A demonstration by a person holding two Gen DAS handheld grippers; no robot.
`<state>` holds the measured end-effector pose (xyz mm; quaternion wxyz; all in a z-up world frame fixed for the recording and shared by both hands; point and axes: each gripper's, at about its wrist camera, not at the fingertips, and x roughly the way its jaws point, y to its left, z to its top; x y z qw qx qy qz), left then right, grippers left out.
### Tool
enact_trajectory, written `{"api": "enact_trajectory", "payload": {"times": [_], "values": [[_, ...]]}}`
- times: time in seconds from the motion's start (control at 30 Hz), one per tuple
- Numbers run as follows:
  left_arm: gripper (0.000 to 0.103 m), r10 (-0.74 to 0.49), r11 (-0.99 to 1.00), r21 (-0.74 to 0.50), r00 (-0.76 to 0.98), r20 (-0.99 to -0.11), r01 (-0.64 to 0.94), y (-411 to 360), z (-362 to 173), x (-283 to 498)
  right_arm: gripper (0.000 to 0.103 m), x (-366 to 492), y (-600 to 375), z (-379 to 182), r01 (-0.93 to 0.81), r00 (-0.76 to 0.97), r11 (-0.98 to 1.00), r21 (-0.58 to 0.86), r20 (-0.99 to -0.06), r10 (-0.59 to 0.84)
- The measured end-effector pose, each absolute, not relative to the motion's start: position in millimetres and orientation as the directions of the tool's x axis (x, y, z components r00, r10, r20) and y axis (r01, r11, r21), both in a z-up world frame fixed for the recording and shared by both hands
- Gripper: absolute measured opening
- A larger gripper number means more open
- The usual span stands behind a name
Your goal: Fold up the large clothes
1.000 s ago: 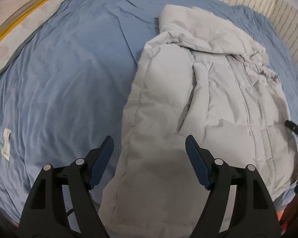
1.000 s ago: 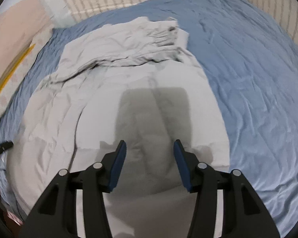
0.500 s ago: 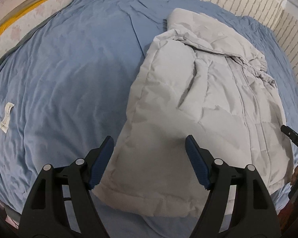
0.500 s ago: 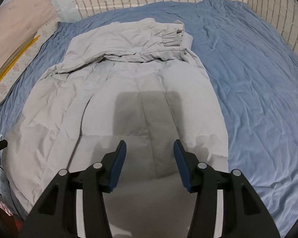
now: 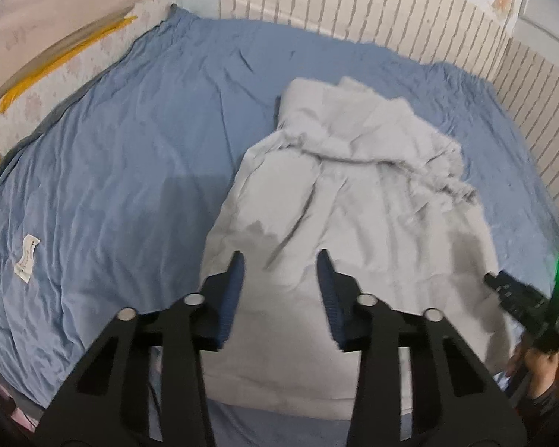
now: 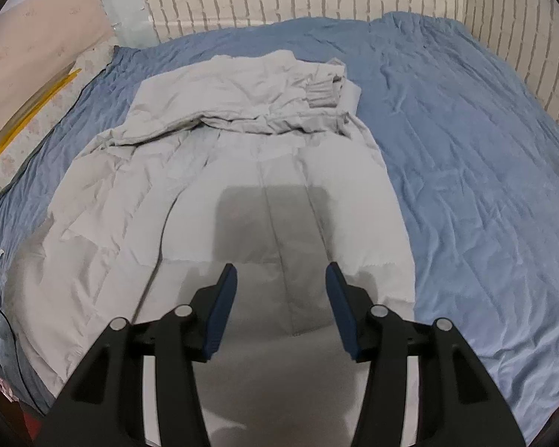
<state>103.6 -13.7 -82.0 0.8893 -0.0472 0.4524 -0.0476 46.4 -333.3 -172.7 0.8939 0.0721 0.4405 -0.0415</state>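
A: The jacket (image 6: 249, 171) lies lengthwise on the bed (image 6: 466, 156), hem toward the cameras, and neither tool has hold of it. The right tool (image 6: 277, 277) hangs over the hem end with its jaws well apart and nothing between them. The left tool (image 5: 279, 264) is the same: spread, empty, above the jacket's near left part.

B: So what could spoil the fold from here?

A: Thickness, in her judgement. The jacket looks padded, pale grey, stitched into long panels, with a smooth, faintly shiny shell. A pinch at the hem could catch only the top layer, and that slick cloth might slide out of the blue pads (image 6: 220, 298) during the lift.

B: And farther up the jacket?

A: At the jacket's far end a sleeve lies bunched across the chest, its ribbed cuff (image 6: 322, 91) near the right edge. Folding the hem up over that lump would probably give a crooked, bulging stack.

B: Anything beside it?

A: Left of the jacket, the blue sheet is rumpled and soft. It may drag along with the fabric. A small white tag (image 5: 27, 259) lies on the sheet well left of the jacket. In the left view the right tool's black body shows at the jacket's right hem corner, a green light on it.
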Motion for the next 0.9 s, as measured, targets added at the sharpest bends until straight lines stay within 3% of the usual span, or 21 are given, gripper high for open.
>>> {"api": "enact_trajectory", "payload": {"times": [0.07,0.27,0.63,0.9], "values": [[0.020,-0.152,0.986,-0.160,0.587,-0.795,0.038,-19,-72,100,0.050,45,-333,-168,0.135,0.617,0.987,0.085,-0.787,-0.017],[0.014,-0.167,0.983,-0.178,0.604,-0.779,0.041,-34,-44,77,0.050,31,-332,-155,0.122,0.643,0.990,0.075,-0.765,-0.021],[0.011,-0.237,0.968,-0.224,0.681,-0.693,0.109,-58,-5,4,0.050,-9,-344,-140,0.165,0.706,0.986,0.025,-0.701,-0.101],[0.014,-0.047,0.999,-0.025,0.672,-0.739,0.043,-48,-63,21,0.051,-42,-367,-148,0.243,0.714,0.967,0.082,-0.690,-0.121]]}}
